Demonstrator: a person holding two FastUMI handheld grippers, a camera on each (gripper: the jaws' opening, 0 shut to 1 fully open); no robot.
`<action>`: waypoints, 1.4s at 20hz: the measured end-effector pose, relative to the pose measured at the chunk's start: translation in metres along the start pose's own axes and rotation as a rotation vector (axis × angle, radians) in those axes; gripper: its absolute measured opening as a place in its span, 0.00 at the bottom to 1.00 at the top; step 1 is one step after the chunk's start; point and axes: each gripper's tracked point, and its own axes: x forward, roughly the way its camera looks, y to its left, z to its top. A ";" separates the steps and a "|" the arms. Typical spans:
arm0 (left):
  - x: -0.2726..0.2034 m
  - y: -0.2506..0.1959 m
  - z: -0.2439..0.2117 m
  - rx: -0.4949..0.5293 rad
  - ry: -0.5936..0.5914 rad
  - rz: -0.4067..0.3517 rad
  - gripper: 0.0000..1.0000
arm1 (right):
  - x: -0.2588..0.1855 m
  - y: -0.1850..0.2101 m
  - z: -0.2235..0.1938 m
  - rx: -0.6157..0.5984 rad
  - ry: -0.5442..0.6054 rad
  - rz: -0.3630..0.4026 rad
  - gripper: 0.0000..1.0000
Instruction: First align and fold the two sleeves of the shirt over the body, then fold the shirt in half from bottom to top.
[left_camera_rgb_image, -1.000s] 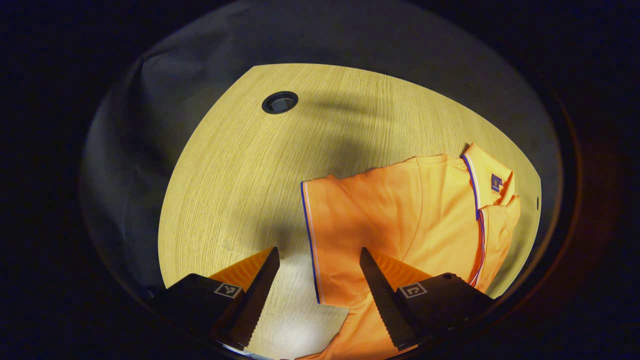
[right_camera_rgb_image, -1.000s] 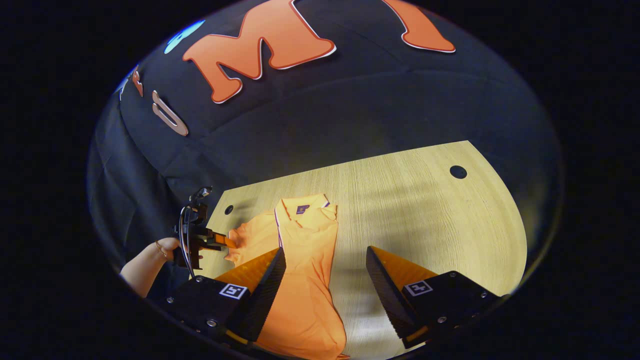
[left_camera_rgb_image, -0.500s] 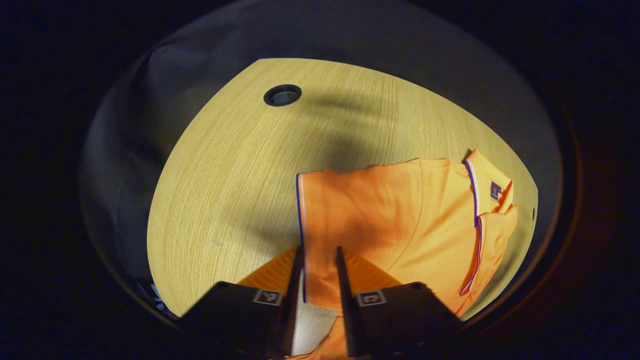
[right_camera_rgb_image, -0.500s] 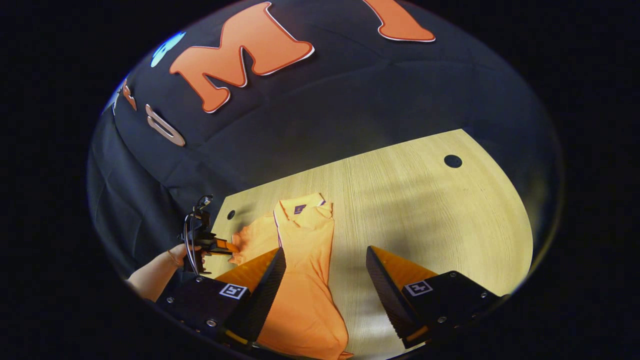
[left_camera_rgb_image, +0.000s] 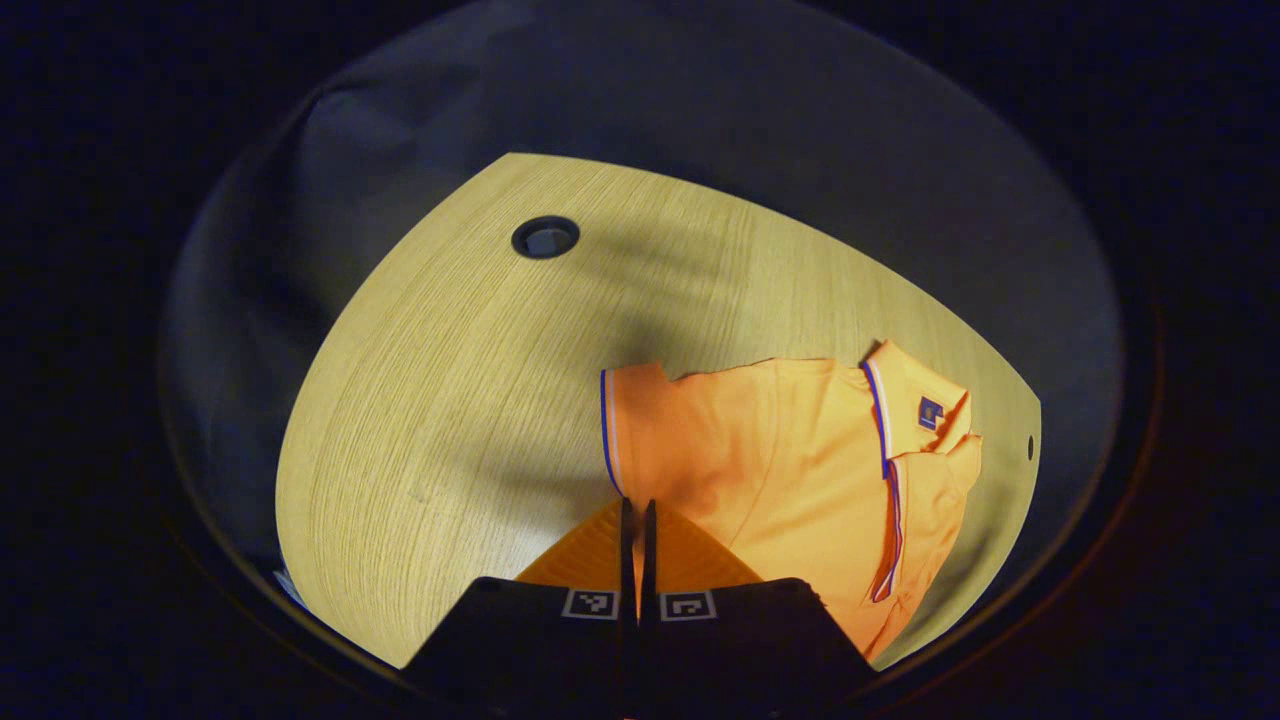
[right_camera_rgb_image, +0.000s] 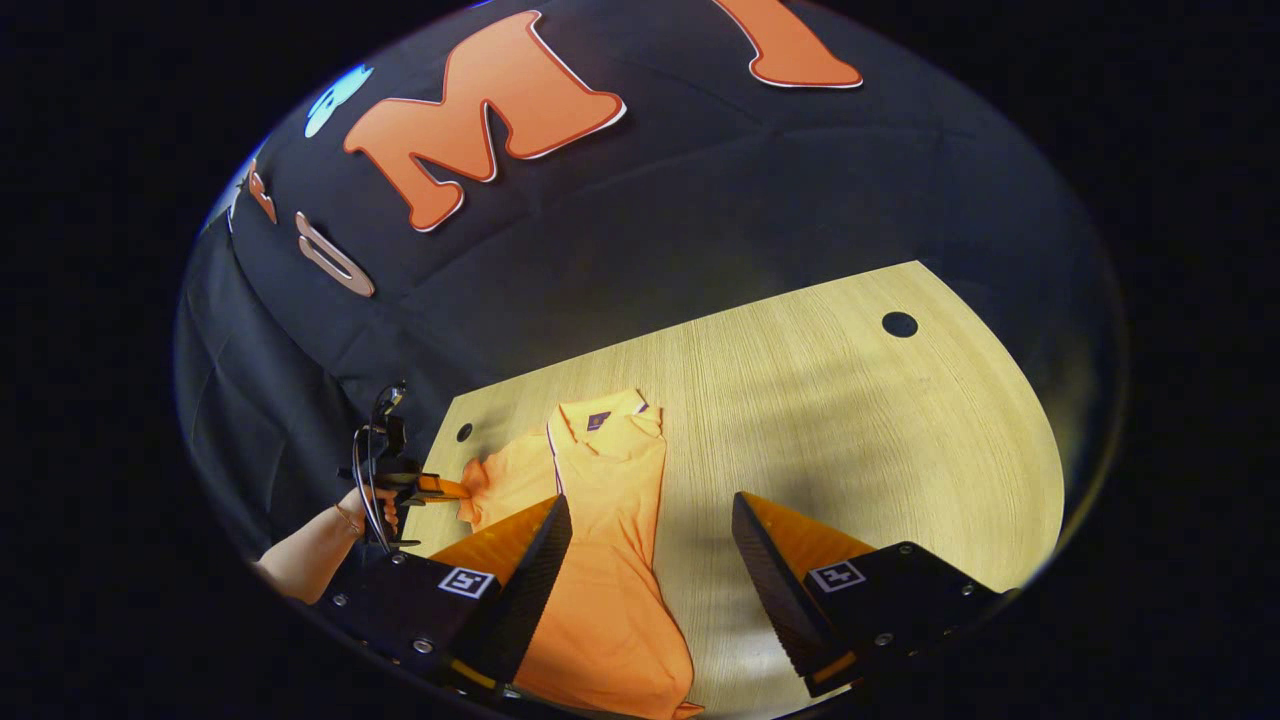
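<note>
The left gripper (left_camera_rgb_image: 636, 512) has its two fingers drawn together to a hairline slit, and the striped cuff of the orange shirt's outstretched sleeve (left_camera_rgb_image: 650, 420) runs down right into that slit, so it appears pinched on the sleeve's hem. In the right gripper view the same left gripper (right_camera_rgb_image: 455, 488) shows farther off, carried by a person's hand (right_camera_rgb_image: 372, 503), its tip meeting the sleeve's outer end (right_camera_rgb_image: 480, 478) on the side of the shirt away from the right gripper's open gap.

The right gripper (right_camera_rgb_image: 648, 515) stands wide apart, holding nothing. One of its fingers (right_camera_rgb_image: 535, 575) hangs over the shirt's body, while the other finger (right_camera_rgb_image: 765, 575) hangs over bare wood beside the shirt; whether either touches the cloth or the table cannot be told.

The orange short-sleeved polo shirt with blue-and-white trim (right_camera_rgb_image: 605, 520) lies on the pale wood-grain table (right_camera_rgb_image: 850, 430), collar (right_camera_rgb_image: 608, 415) toward the booth's black cloth wall (right_camera_rgb_image: 650, 220), hem toward the right gripper. Its other side already lies folded over the body, giving a straight edge facing the bare table.

A round black cable hole (left_camera_rgb_image: 545, 237) sits in the table beyond the held sleeve, well apart from the shirt. Another round hole (right_camera_rgb_image: 899, 324) lies far across the table from the shirt, and a small dark hole (right_camera_rgb_image: 464, 432) sits near the table corner just beyond the sleeve.
</note>
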 end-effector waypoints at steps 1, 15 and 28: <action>-0.007 -0.006 0.003 0.028 -0.005 -0.005 0.00 | -0.001 0.000 0.001 0.000 -0.007 0.001 0.98; -0.036 -0.175 -0.035 0.251 0.053 -0.210 0.01 | -0.026 -0.017 -0.009 0.004 -0.013 -0.018 0.98; -0.044 -0.211 -0.079 0.124 0.119 -0.360 1.00 | -0.032 -0.022 -0.031 -0.006 0.009 -0.067 0.98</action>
